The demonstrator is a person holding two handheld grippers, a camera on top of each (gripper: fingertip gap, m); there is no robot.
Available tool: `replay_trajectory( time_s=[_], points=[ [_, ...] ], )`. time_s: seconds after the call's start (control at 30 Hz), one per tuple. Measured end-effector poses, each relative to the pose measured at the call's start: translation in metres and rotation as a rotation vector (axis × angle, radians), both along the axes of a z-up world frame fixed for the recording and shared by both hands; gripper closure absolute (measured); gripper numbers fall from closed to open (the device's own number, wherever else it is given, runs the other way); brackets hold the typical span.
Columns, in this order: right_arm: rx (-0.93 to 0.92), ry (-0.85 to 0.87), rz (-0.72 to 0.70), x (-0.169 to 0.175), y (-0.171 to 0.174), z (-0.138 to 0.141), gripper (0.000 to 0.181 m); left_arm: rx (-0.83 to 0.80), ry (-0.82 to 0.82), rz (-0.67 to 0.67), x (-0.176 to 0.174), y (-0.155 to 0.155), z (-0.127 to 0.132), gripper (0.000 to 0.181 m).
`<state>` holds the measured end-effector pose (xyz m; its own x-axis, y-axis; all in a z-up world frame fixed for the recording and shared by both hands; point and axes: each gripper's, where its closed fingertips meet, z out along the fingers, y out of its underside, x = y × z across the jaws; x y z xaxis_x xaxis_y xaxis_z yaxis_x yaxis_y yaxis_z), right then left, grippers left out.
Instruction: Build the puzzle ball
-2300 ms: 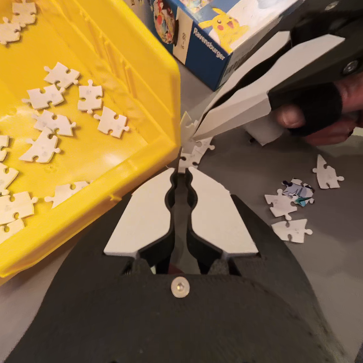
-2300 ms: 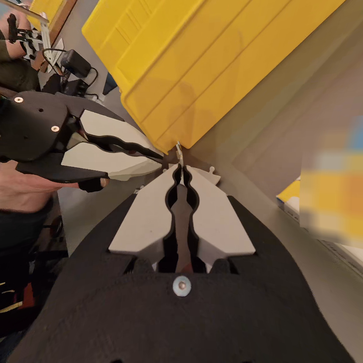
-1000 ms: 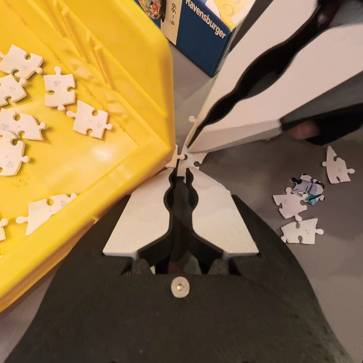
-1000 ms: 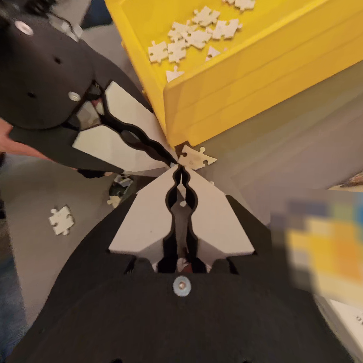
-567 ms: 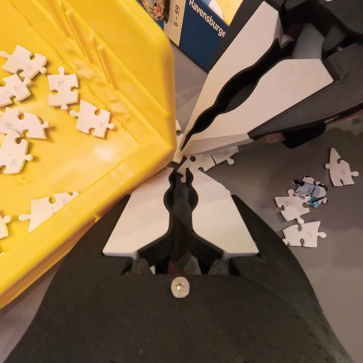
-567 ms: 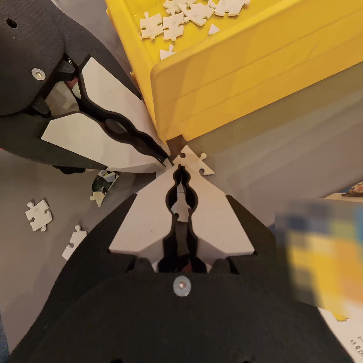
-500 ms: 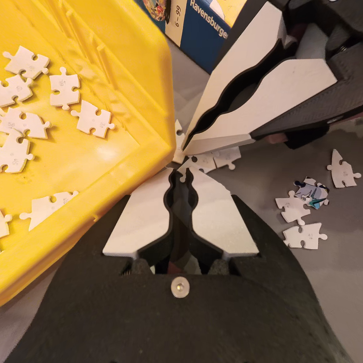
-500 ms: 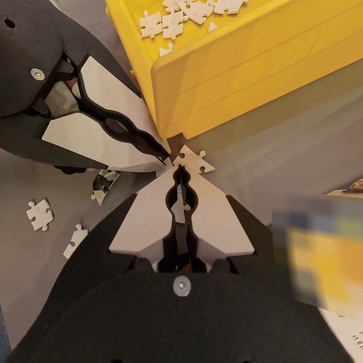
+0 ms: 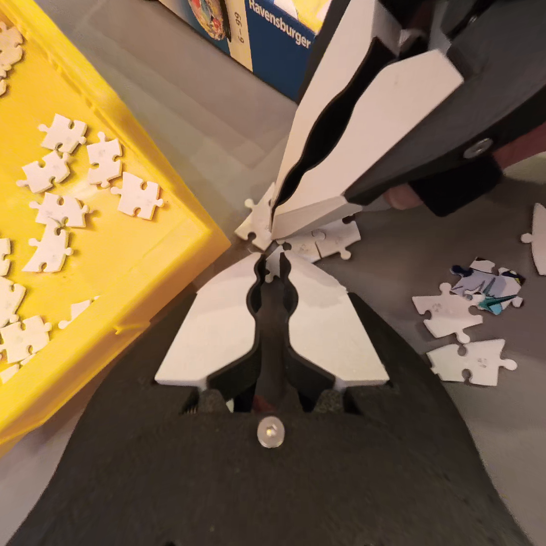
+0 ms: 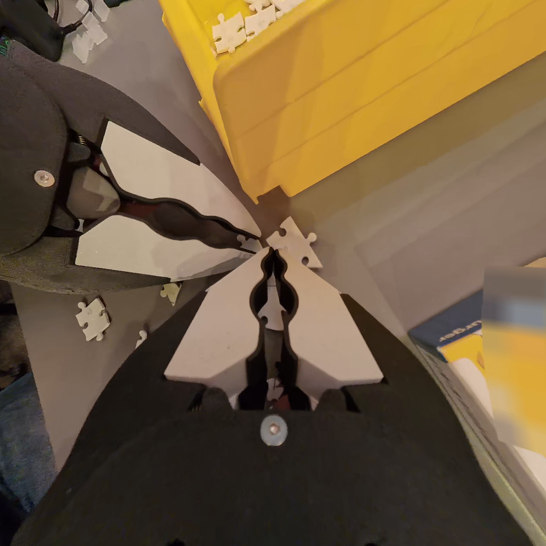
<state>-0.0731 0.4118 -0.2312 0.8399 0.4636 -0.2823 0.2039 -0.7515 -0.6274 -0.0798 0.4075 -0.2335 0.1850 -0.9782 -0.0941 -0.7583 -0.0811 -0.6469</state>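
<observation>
Puzzle piece (image 9: 273,266) being pinched by left gripper (image 9: 270,256); second piece (image 10: 295,243) being pinched by right gripper (image 10: 271,251), tips being brought together beside yellow bin (image 9: 124,266) for joining.

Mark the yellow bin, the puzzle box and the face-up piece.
yellow bin (image 9: 212,236), left wrist view, near corner rim.
puzzle box (image 9: 277,62), left wrist view, blue side.
face-up piece (image 9: 487,285), left wrist view, printed face.
</observation>
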Motion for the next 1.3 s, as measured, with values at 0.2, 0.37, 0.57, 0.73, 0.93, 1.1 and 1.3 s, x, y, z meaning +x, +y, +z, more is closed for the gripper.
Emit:
replay_trajectory(
  time_s=[0.2, 0.37, 0.57, 0.73, 0.93, 1.1, 1.3],
  points=[
    [-0.008, 0.063, -0.023, -0.001, 0.000, 0.004, 0.181, 0.004, 0.006, 0.001, 0.000, 0.000, 0.000, 0.172],
    [0.065, -0.036, -0.046, 0.015, 0.013, 0.011, 0.163, 0.001, 0.009, -0.007, 0.000, -0.001, 0.000, 0.173],
    [0.052, -0.199, 0.061, 0.017, 0.009, -0.002, 0.151, 0.005, 0.028, -0.026, -0.005, 0.002, 0.000, 0.173],
    [0.083, -0.223, 0.067, 0.013, 0.009, -0.002, 0.156, -0.003, 0.033, -0.046, -0.008, 0.004, 0.000, 0.173],
    [0.088, -0.181, 0.062, 0.014, 0.006, -0.001, 0.176, -0.012, 0.025, -0.082, -0.008, 0.004, 0.000, 0.173],
    [0.079, -0.185, 0.089, 0.014, 0.005, -0.002, 0.181, -0.005, 0.035, -0.110, -0.008, 0.004, 0.000, 0.174],
    [0.101, -0.167, 0.118, 0.010, 0.003, 0.005, 0.172, -0.015, 0.041, -0.152, -0.016, 0.001, -0.001, 0.175]
  ],
)
